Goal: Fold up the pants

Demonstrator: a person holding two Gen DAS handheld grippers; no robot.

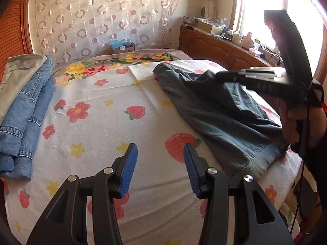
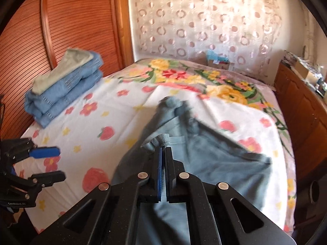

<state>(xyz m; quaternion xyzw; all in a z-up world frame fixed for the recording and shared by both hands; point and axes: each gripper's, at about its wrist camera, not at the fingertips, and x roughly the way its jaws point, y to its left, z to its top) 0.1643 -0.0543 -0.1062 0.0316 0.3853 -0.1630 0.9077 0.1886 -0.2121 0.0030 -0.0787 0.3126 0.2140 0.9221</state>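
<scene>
Left wrist view: the left gripper [image 1: 160, 155] hangs spread and empty over the flowered bedsheet [image 1: 98, 126]; the dark denim pants [image 1: 222, 114] lie rumpled at right.

Right wrist view: the right gripper [image 2: 163, 150] is pressed together, pinching a pants [image 2: 204, 163] fold; folded jeans [image 2: 61, 94] are stacked by the slatted wooden wall [image 2: 77, 20].

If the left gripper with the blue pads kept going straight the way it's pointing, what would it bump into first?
Probably the flowery bedsheet. The left gripper is open and empty, tilted down at bare sheet. The dark pants lie off to its right.
</scene>
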